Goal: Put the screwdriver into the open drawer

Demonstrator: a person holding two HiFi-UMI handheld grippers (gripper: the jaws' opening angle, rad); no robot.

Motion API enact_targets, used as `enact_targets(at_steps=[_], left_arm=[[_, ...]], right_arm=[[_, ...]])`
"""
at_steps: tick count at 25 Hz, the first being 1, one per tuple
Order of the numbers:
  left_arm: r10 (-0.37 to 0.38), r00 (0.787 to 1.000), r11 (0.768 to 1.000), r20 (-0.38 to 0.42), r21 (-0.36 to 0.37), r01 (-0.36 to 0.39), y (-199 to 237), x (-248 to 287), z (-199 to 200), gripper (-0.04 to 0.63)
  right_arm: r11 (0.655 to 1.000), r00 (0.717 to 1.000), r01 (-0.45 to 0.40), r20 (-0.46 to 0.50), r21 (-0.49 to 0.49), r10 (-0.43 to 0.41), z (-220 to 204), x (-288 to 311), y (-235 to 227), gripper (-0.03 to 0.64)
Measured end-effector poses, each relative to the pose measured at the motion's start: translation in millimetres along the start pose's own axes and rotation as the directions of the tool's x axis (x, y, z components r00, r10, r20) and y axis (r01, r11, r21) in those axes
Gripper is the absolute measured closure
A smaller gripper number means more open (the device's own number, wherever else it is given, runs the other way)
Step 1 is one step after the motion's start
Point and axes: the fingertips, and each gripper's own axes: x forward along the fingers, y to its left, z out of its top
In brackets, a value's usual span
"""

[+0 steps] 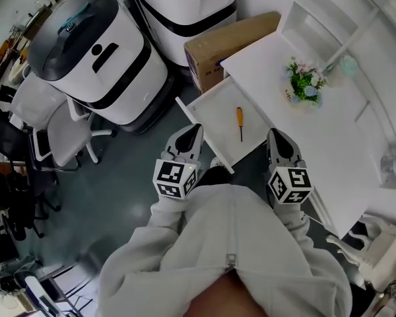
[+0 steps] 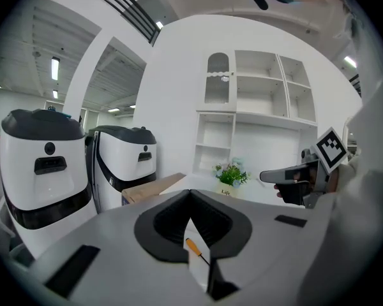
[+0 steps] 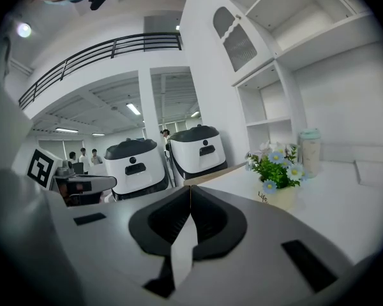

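Note:
A screwdriver (image 1: 239,121) with an orange handle and dark shaft lies inside the open white drawer (image 1: 214,111), which sticks out from the white desk (image 1: 330,137). My left gripper (image 1: 195,131) hovers at the drawer's near left edge, shut with nothing in it. In the left gripper view the screwdriver (image 2: 193,247) shows below the closed jaws of the left gripper (image 2: 190,194). My right gripper (image 1: 276,135) hangs just right of the drawer, over the desk's front edge. It is shut and empty too, its jaws meeting in the right gripper view (image 3: 190,190).
A small pot of flowers (image 1: 303,81) stands on the desk. A cardboard box (image 1: 224,41) sits behind the drawer. Two large white-and-black machines (image 1: 99,51) (image 1: 191,2) stand on the dark floor at the left, with an office chair (image 1: 59,134). White shelving (image 1: 336,12) rises behind the desk.

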Motion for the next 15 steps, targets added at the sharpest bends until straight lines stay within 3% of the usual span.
enact_targets(at_steps=[15], left_arm=[[-0.068, 0.997, 0.998, -0.022, 0.007, 0.068, -11.8, 21.4, -0.8, 0.579]], right_arm=[[1.000, 1.000, 0.001, -0.013, 0.017, 0.000, -2.4, 5.7, -3.9, 0.584]])
